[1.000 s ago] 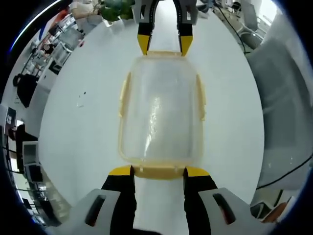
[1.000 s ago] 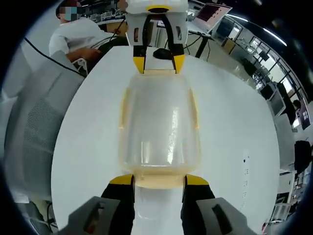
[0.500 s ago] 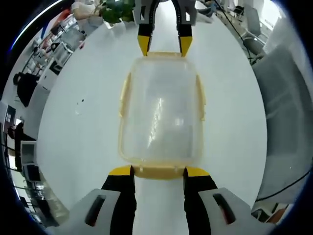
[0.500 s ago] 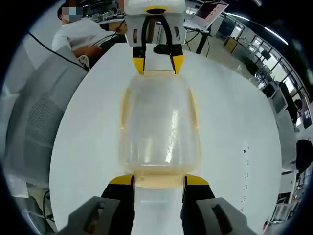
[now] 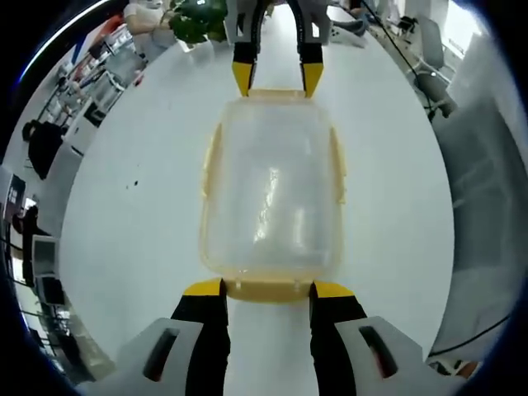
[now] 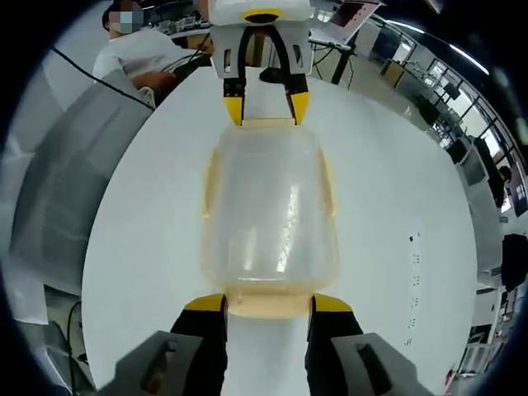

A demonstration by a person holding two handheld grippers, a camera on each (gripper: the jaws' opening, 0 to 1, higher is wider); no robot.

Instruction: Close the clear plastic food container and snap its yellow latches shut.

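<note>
I can read no text, label, brand or number anywhere; the small dark marks on my counter (image 6: 412, 247) are too tiny to make out.

Bright, even overhead light washes the white counter (image 5: 124, 247) nearly shadowless, white glare streaks run down mid-frame in both views, and fisheye bending smears the edges.

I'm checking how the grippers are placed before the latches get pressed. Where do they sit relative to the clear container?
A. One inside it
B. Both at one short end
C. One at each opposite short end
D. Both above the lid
C: the left gripper stands at the near end of the clear container, and the right gripper at its far end.
</note>
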